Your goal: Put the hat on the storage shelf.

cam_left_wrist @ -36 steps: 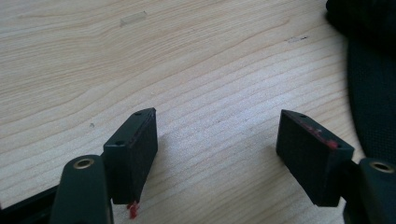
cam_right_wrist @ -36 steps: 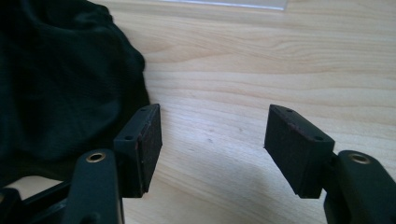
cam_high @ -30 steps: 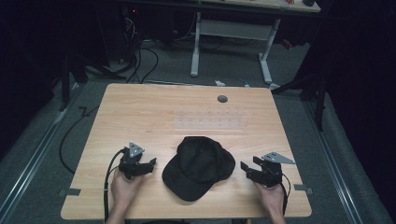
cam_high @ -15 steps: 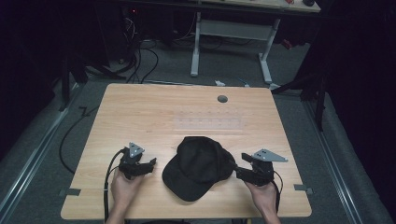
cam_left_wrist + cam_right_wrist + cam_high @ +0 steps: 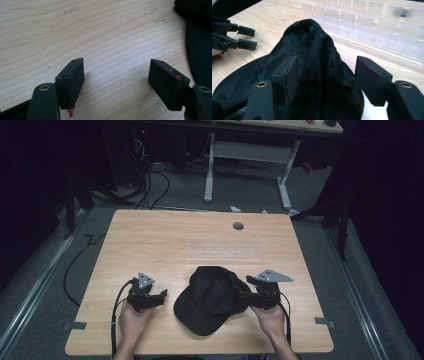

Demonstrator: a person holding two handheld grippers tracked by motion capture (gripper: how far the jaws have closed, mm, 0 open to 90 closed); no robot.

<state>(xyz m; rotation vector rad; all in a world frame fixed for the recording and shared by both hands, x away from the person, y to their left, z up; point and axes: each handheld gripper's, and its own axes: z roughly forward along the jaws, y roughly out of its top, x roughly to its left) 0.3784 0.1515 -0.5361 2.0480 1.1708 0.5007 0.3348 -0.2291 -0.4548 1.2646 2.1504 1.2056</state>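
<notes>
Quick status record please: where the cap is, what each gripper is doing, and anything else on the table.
cap: black cap, lying on the near middle of the wooden table
left gripper: jaws open, nothing between them, beside the cap, apart from it
right gripper: jaws open, astride a raised fold of the cap; pads not pressing
other: clear plastic rack beyond the cap

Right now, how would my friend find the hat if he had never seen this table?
Look at the wooden table, along the edge nearest the person. Between the left gripper and the right gripper lies a black cap, its brim toward the person. It is the one soft, floppy thing; the clear plastic rack behind it is stiff and see-through.
</notes>
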